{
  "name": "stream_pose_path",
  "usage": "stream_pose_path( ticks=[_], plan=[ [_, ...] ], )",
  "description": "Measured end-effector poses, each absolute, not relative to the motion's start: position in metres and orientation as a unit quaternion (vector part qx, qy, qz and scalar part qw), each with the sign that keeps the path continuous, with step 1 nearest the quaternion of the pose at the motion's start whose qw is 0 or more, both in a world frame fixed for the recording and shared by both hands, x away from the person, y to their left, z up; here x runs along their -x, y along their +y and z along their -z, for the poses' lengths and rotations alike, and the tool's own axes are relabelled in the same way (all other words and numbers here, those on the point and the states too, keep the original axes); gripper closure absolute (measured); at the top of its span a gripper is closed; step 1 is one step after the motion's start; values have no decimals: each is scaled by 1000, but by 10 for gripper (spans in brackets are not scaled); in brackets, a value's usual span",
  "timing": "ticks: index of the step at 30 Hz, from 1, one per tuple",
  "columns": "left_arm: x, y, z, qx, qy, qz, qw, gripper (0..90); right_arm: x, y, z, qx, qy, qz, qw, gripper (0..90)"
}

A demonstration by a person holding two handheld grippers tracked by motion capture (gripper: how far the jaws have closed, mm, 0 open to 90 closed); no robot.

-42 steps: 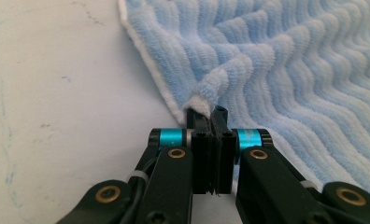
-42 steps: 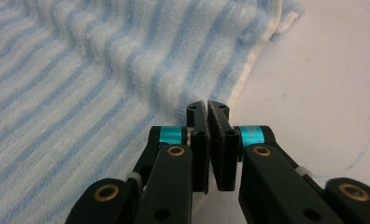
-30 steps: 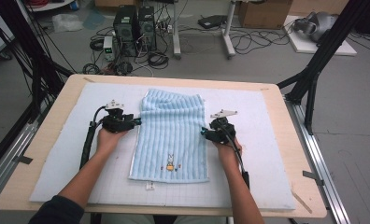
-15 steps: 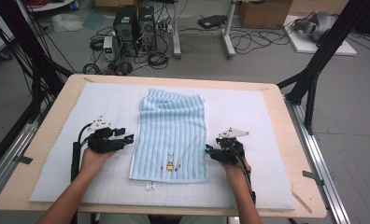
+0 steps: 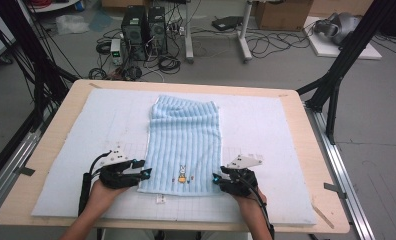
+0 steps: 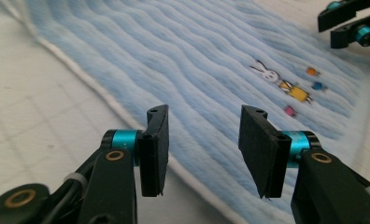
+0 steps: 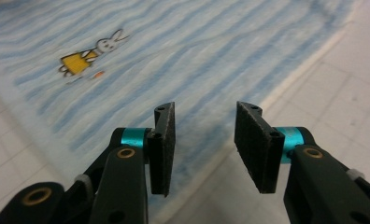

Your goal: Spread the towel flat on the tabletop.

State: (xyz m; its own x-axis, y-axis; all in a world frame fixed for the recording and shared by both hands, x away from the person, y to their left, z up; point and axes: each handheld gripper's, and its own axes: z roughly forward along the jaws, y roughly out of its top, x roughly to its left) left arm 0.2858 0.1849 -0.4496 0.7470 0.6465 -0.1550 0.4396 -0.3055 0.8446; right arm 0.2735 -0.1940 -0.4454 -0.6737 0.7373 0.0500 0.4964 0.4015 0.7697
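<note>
- Two hand-held grippers sat at the near corners of a pale blue ribbed towel with a small embroidered rabbit [image 5: 183, 145] in the high view: the left hand-held gripper [image 5: 142, 171] just beside the near-left corner, the right hand-held gripper [image 5: 217, 178] just beside the near-right one. The towel lay flat, lengthwise, on a white gridded mat [image 5: 266, 130] covering the wooden counter [image 5: 313, 150]. That symmetric placement suggested both corners were to be picked up together, perhaps for a fold. Bare mat lay on both sides and beyond the far edge, leaving room to move.
- In the left gripper view, the left hand-held gripper's [image 6: 202, 135] jaws stood wide apart with nothing between them, straddling the towel's [image 6: 192, 65] white-trimmed side edge. The right one's tips showed at the far corner.
- In the right gripper view, the right hand-held gripper's [image 7: 204, 140] jaws were equally wide and empty, poised over the towel's [image 7: 197, 51] edge, with mat [image 7: 342, 74] to the right.
</note>
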Motion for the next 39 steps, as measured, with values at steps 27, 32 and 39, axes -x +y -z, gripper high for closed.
stream_pose_path(
  ticks=[27, 32, 39],
  plan=[
    [-238, 183, 446, -861, 260, -47, 434, 871, -220, -199, 439, -292, 879, -370, 73, 859],
    [-223, 195, 441, -854, 255, -39, 451, 859, -210, -197, 434, -277, 880, -380, 62, 697],
    [-238, 204, 426, -805, 301, -78, 505, 573, -240, -169, 429, -309, 844, -431, 84, 556]
  ],
)
